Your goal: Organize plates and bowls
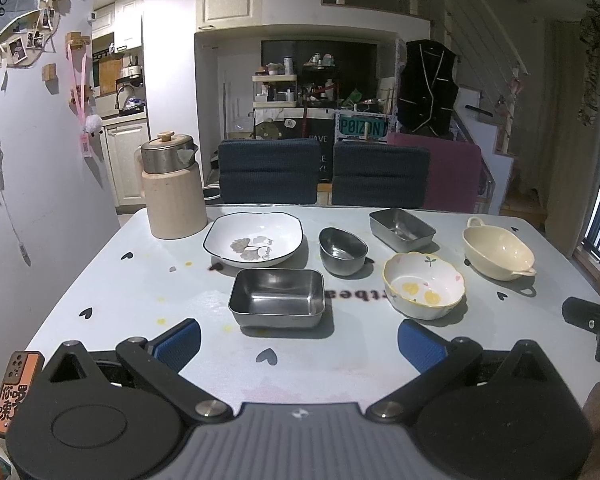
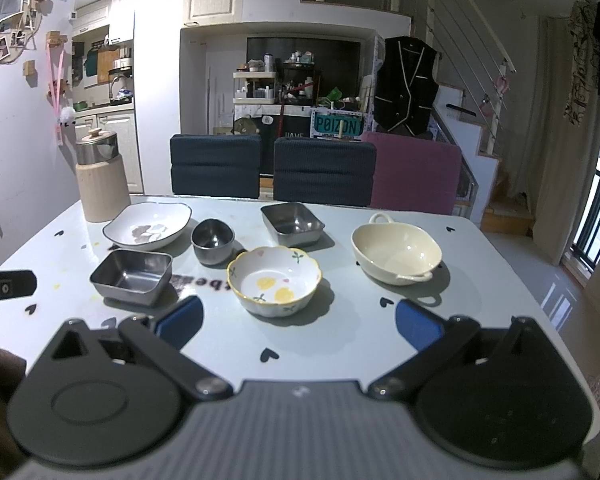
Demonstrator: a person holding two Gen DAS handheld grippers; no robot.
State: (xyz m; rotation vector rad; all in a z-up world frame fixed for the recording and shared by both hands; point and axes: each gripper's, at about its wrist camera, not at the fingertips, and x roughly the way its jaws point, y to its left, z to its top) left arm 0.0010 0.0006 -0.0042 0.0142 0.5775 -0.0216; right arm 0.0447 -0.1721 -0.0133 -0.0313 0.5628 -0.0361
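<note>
A: How far along?

B: Nothing is stacked, I judge. Six dishes sit apart around the round steel cup: a glossy leaf-print plate left, two boxy steel trays, a scalloped lemon bowl, a cream handled bowl.

A: Grippers?

B: Left gripper and right gripper hover over the desk, blue ribbed fingers wide apart, holding nothing.

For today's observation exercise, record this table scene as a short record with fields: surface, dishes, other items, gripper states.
surface: pale table with heart marks
metal dishes: two rectangular steel trays, round steel bowl
ceramic dishes: white leaf-print plate, lemon-print bowl, cream handled bowl
other items: beige kettle
left gripper: open, empty
right gripper: open, empty
</note>
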